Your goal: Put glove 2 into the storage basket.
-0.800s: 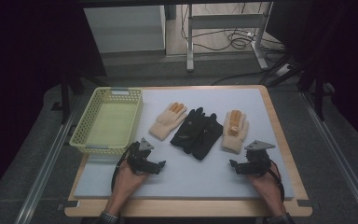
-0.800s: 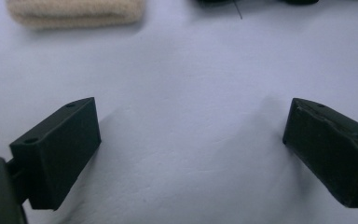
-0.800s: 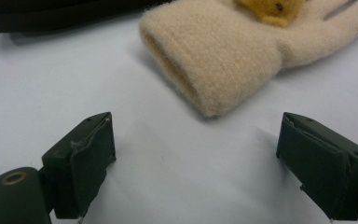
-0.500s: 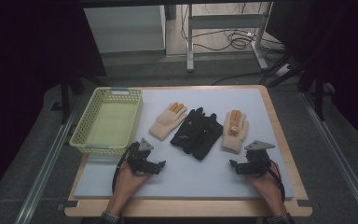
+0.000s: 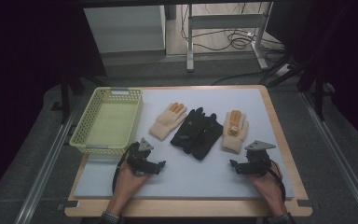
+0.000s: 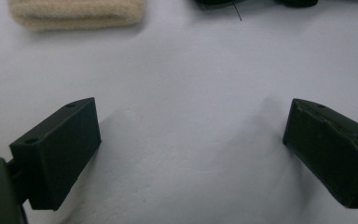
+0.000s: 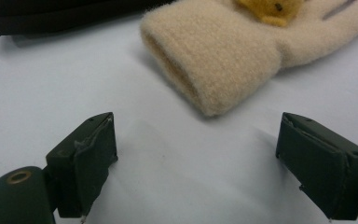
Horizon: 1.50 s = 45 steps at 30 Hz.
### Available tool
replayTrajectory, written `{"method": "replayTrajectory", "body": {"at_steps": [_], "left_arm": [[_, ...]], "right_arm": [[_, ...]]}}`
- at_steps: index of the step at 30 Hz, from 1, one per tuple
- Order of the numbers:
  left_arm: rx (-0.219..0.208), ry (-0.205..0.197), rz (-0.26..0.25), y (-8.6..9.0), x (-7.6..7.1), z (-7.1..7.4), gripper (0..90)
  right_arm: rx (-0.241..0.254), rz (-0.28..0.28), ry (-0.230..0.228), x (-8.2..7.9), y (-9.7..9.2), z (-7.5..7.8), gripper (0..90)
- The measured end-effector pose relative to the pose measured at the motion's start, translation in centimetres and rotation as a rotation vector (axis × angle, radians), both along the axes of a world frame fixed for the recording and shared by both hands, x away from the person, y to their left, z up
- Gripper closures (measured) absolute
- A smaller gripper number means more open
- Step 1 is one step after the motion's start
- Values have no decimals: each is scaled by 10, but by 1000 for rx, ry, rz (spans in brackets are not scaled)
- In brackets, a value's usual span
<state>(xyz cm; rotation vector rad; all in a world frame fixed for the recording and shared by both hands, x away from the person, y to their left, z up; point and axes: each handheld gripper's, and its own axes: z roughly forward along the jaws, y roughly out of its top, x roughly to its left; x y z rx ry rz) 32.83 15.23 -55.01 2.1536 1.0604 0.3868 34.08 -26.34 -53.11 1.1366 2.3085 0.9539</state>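
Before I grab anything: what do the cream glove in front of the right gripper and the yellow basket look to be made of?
Cream glove: soft fleecy knit, judging by its fuzzy matte nap and thick rolled cuff. Yellow-green basket: probably moulded plastic, given its rigid lattice walls and uniform colour; the finish can't be told.

We see a table with a mat lying on it. On the mat's left edge sits a basket. To its right, across the middle of the mat, 3 items lie in a row: a glove at the left, a pair of gloves in the middle touching it, and another glove at the right. Nearer to us, the left gripper rests on the mat just in front of the basket's right corner. The right gripper rests in front of the right-hand glove, whose cuff lies just beyond its jaws.
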Motion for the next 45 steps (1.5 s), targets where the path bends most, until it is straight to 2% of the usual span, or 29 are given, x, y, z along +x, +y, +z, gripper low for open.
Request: {"method": "replayTrajectory", "body": {"at_steps": [10, 14, 18, 20, 22, 25, 31, 36, 40, 45], "left_arm": [[0, 0, 0, 0, 0, 0, 38], [-1, 0, 0, 0, 0, 0, 39], [0, -1, 0, 0, 0, 0, 39], [0, -1, 0, 0, 0, 0, 39], [-1, -1, 0, 0, 0, 0, 39], [-1, -1, 0, 0, 0, 0, 39], [-1, 0, 0, 0, 0, 0, 39], [-1, 0, 0, 0, 0, 0, 39], [-1, 0, 0, 0, 0, 0, 39], [-1, 0, 0, 0, 0, 0, 39]], "right_arm": [[33, 4, 17, -1, -1, 3, 143], [38, 9, 13, -3, 1, 7, 143], [71, 7, 17, -5, 4, 12, 143], [65, 11, 9, -6, 7, 15, 148], [49, 22, -5, -6, 11, 19, 179], [52, 43, -8, -3, 16, 25, 240], [52, 90, -22, 12, 31, 37, 386], [63, 125, -13, 28, 49, 42, 476], [48, 147, -9, 42, 66, 42, 476], [28, 139, -4, 63, 91, 36, 339]]}}
